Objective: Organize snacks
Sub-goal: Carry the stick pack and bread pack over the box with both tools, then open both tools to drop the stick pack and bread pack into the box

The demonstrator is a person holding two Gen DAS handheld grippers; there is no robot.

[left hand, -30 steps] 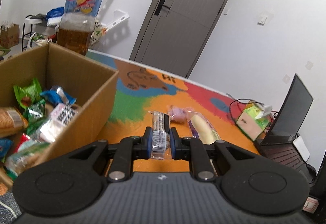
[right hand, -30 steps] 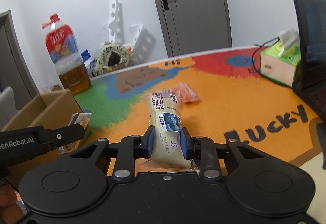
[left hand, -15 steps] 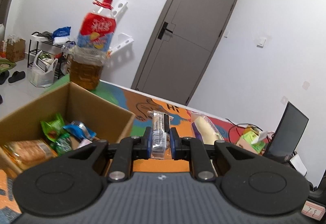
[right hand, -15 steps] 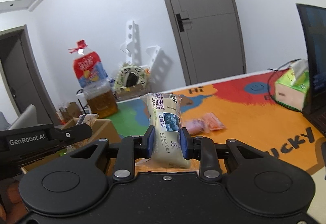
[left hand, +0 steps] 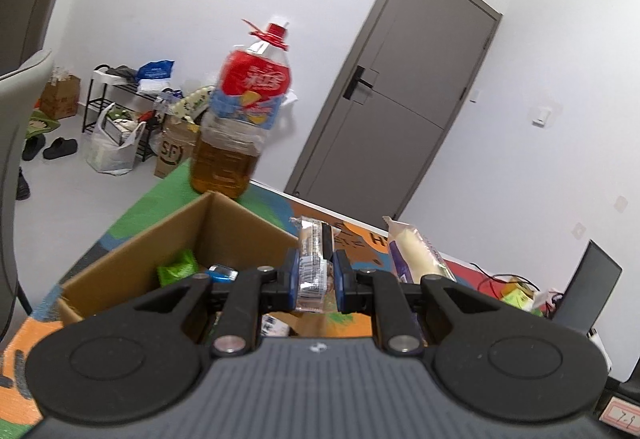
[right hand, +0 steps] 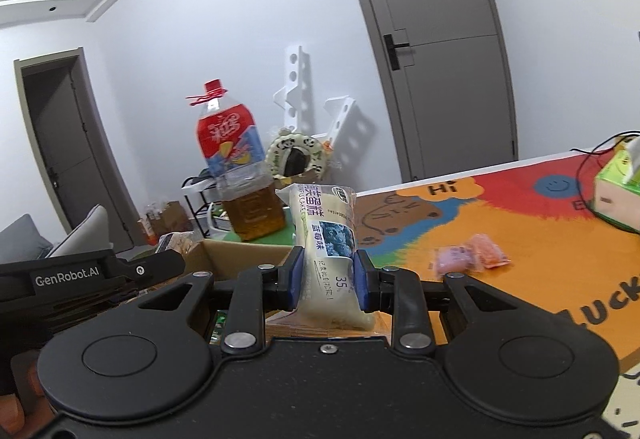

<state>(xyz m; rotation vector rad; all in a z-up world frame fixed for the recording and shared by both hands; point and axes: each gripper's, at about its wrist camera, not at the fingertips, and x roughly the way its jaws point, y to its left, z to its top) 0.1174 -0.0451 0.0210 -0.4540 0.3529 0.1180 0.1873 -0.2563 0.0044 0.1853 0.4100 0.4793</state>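
Observation:
My left gripper (left hand: 316, 279) is shut on a slim clear-wrapped snack bar (left hand: 314, 259), held upright above the near edge of the open cardboard box (left hand: 132, 259). Green and blue snack packs (left hand: 178, 269) lie inside the box. My right gripper (right hand: 326, 279) is shut on a cream blueberry cake pack (right hand: 326, 235), also upright; the same cake pack (left hand: 416, 257) shows at the right of the left wrist view. The left gripper's body (right hand: 92, 275) juts in at the left of the right wrist view, over the box (right hand: 240, 255). Two small pink and orange packets (right hand: 472, 255) lie on the colourful mat.
A big oil bottle (left hand: 240, 119) with a red cap stands just behind the box. A tissue box (right hand: 618, 191) with a cable and a laptop (left hand: 588, 287) sit at the table's right. A grey chair (left hand: 16, 159) is at the left, with bags and a rack on the floor beyond.
Both grippers have risen and swung left toward the box, each still holding its snack. The view now looks over the box's rim rather than down onto the mat.

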